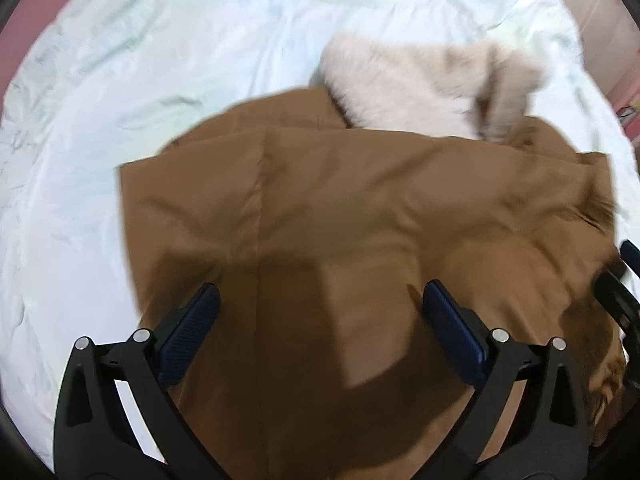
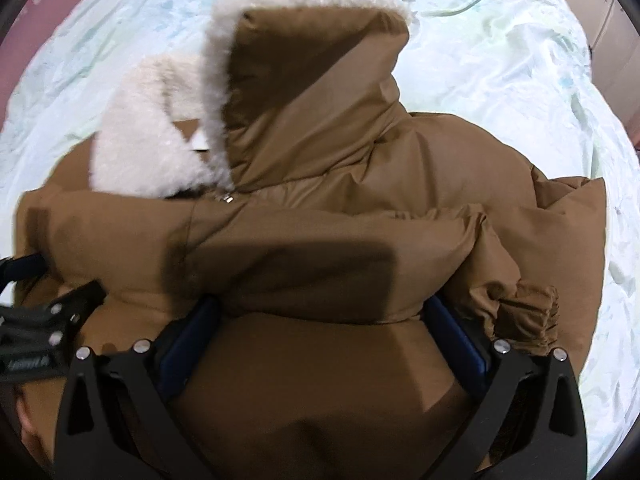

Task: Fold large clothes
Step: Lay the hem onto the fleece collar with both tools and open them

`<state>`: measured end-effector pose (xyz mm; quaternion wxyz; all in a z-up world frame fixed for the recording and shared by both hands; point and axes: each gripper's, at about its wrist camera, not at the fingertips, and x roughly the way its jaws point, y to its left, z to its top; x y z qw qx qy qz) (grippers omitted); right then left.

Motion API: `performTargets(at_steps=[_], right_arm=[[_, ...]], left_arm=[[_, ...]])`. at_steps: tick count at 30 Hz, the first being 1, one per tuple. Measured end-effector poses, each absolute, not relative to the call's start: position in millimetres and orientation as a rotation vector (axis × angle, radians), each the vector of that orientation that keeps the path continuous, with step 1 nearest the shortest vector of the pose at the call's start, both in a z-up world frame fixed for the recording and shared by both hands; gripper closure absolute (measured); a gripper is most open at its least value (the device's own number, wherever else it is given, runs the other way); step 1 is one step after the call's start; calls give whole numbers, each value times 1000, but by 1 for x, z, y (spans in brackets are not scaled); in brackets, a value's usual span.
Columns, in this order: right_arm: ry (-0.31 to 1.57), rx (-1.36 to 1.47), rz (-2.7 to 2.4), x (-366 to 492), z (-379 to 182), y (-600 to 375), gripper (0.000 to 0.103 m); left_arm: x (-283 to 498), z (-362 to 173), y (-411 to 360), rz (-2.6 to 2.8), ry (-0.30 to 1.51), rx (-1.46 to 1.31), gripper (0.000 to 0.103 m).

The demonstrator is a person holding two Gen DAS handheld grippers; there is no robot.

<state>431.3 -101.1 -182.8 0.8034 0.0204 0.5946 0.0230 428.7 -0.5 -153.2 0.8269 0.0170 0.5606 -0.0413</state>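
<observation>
- Brown padded coat [image 1: 328, 208] lies on pale bedsheet [image 1: 120, 80], folded into rough block; smooth matte shell, soft puffy creases.
- Cream fleecy fur trim [image 1: 404, 80] at 1 o'clock in left wrist view, blurred.
- Right wrist view: hood [image 2: 312, 80] stands up at 12 o'clock, edged with same shaggy cream fur [image 2: 136, 136]; small metal snap [image 2: 227, 199] just below hood base.
- Sleeve [image 2: 340, 248] folded across coat body, elastic gathered cuff [image 2: 528, 312] at 3-4 o'clock.
- Left gripper [image 1: 320, 308]: jaws spread wide over coat fabric, nothing pinched; blue ribbed pads [image 1: 192, 332], black frame, silver rivets. Contact with cloth – cannot tell.
- Right gripper [image 2: 320, 320]: jaws spread, tips tucked under edge of folded sleeve roll, bulging coat fabric between them; not pressed together. Blue pads [image 2: 460, 344] partly hidden.
- Other gripper visible in each view: at 3-4 o'clock edge of left view [image 1: 616, 300], at 9 o'clock in right view [image 2: 40, 320], resting against coat.
- Sheet is white with faint mint tint, heavily wrinkled, covers whole bed.
- Pink surface [image 1: 24, 32] at 10 o'clock beyond bed edge; pale wall or furniture panel [image 2: 612, 40] at 2 o'clock, unclear.
</observation>
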Motion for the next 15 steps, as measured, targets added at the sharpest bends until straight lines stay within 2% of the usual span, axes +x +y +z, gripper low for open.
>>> performTargets(at_steps=[5, 10, 15], right_arm=[[1100, 116, 80, 365, -125, -126, 2], [842, 32, 91, 228, -61, -147, 2], [837, 95, -62, 100, -75, -177, 2]], left_arm=[[323, -116, 4, -157, 1014, 96, 3], [209, -123, 27, -162, 1007, 80, 3], [143, -144, 31, -120, 1031, 96, 3]])
